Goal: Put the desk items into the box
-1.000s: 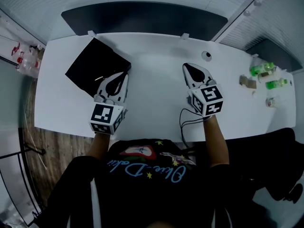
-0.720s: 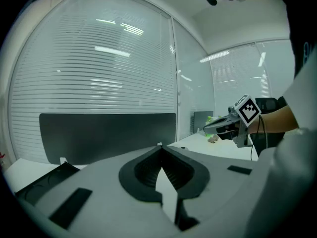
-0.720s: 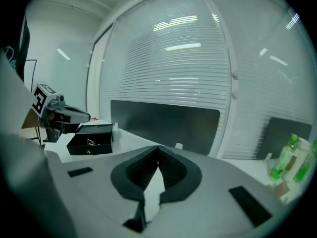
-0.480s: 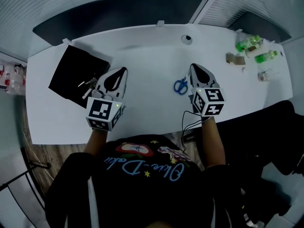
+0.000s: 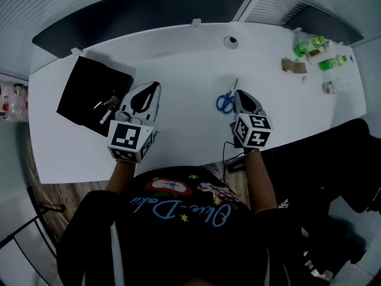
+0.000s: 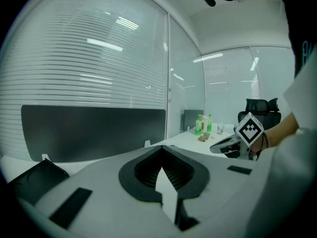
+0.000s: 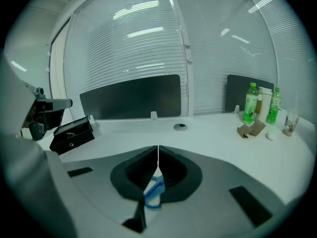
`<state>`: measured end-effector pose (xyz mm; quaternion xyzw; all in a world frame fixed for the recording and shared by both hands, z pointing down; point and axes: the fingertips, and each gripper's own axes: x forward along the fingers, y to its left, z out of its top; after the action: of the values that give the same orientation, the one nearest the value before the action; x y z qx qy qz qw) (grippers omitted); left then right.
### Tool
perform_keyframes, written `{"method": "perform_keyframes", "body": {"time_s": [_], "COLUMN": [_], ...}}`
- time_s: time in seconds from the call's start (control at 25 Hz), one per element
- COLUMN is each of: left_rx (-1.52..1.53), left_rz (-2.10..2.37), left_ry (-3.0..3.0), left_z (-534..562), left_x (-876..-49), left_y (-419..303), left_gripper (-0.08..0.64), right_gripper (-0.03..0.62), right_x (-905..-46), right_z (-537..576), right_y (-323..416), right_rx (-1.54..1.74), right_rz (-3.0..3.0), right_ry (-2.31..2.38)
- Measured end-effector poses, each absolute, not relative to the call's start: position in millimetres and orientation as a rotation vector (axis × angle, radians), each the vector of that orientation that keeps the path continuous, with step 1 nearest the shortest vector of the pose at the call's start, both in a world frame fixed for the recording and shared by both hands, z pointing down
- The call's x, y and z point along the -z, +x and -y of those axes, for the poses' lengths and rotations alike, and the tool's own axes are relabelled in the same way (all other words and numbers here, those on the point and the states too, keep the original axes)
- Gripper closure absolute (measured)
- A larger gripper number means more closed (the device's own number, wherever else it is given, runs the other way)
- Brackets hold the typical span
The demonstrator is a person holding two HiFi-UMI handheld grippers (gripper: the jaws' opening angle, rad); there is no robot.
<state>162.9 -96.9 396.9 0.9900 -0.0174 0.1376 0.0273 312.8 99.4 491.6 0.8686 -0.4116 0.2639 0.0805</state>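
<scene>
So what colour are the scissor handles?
Blue: the scissors show it best in the head view.

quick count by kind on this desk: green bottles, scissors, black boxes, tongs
green bottles: 2
scissors: 1
black box: 1
tongs: 2 (left tongs, right tongs)
total: 6

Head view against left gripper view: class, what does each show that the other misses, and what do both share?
Only the head view: blue-handled scissors beside the right gripper. Only the left gripper view: a bright ceiling light strip. Both: the black square box, green plastic bottles, white desk and right gripper.
</scene>
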Motion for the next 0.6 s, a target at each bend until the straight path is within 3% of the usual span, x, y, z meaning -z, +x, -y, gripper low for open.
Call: {"method": "perform_keyframes", "body": {"time_s": [0.6], "left_rx": [-0.431], "left_rz": [0.048], "left_ry": [3.026], "left_z": [116], "left_x": [-411], "left_y": [153], "left_gripper": [0.552], "right_gripper": [0.514], "right_x": [-564], "right_z": [-107], "right_y": [280], "right_rx": [-1.107], "right_rz": [1.076], "right_ry": [2.465]}}
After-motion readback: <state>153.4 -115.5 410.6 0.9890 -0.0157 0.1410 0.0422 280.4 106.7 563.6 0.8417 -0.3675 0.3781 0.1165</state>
